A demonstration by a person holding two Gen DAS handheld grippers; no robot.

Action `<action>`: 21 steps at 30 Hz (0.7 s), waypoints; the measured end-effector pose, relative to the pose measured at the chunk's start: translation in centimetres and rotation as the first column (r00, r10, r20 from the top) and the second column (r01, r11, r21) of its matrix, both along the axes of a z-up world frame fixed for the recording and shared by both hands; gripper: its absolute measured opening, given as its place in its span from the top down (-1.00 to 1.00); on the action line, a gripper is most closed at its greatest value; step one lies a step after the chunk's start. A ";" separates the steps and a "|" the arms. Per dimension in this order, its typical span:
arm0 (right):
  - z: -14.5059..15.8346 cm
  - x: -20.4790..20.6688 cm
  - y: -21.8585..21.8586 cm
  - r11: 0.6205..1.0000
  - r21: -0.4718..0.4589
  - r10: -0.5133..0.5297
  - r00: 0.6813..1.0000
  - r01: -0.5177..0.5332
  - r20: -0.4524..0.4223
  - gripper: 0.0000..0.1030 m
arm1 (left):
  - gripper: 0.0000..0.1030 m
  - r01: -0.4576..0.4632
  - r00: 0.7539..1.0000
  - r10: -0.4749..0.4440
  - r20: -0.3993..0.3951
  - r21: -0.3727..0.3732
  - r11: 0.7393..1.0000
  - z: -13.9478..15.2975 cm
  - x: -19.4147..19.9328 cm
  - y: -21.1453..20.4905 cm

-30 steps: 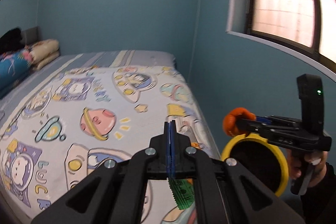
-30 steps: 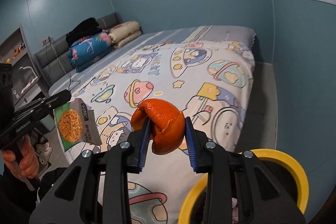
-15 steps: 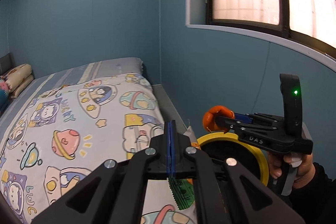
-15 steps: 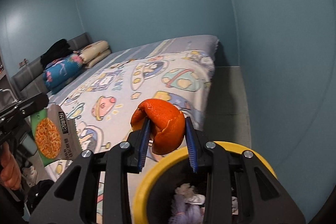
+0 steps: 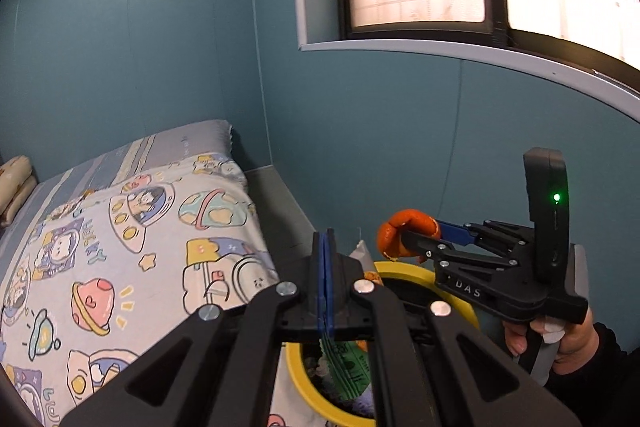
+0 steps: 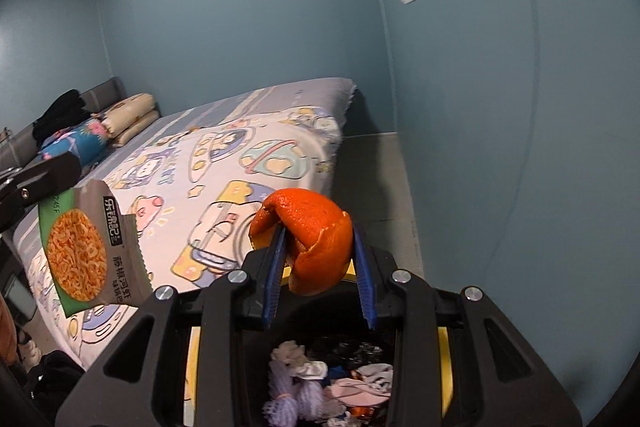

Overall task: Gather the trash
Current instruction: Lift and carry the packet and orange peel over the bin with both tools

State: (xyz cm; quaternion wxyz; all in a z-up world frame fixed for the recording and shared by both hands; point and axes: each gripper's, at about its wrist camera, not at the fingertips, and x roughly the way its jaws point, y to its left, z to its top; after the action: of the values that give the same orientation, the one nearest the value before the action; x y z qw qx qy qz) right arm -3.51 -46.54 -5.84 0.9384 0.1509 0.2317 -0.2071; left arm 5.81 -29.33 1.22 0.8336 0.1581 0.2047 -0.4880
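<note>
Orange peel (image 6: 312,235) now over bin (image 6: 446,347), bed (image 6: 240,163) beside

- We see the bin (image 6: 446,359) on the floor between the bed (image 6: 248,163) on its left and the wall on its right.
- Our right claw (image 6: 320,251) sits above the bin's rim, with the peel (image 6: 316,227) between its fingers.
- Our left claw (image 5: 325,279) is left of the right one, over the bin, and the packet (image 6: 86,251) hangs under it.
- Rags (image 6: 304,383) lie in the bin.
- Pillows (image 6: 128,115) lie at the bed's far end.
</note>
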 end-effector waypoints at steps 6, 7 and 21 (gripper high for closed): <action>0.0 -1.4 -0.6 1.000 0.004 -0.024 1.000 0.024 0.008 0.41 | 0.99 0.022 1.000 -0.022 0.005 0.003 1.000 -0.1 -1.3 -1.3; -0.1 -1.5 -0.6 1.000 0.002 -0.025 1.000 0.025 0.007 0.41 | 0.99 0.026 1.000 -0.026 -0.001 0.005 1.000 -0.2 -1.4 -1.6; -2.1 -1.1 -1.3 0.998 0.048 -0.043 0.998 0.046 -0.050 0.40 | 0.99 0.012 0.996 -0.008 -0.084 0.052 0.999 -3.7 -0.4 -3.8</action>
State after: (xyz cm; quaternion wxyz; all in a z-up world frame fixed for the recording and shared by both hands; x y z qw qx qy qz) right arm -4.63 -47.80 -7.93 0.9236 0.1738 0.2563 -0.2259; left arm 5.44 -33.16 -2.47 0.8174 0.1603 0.2513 -0.4930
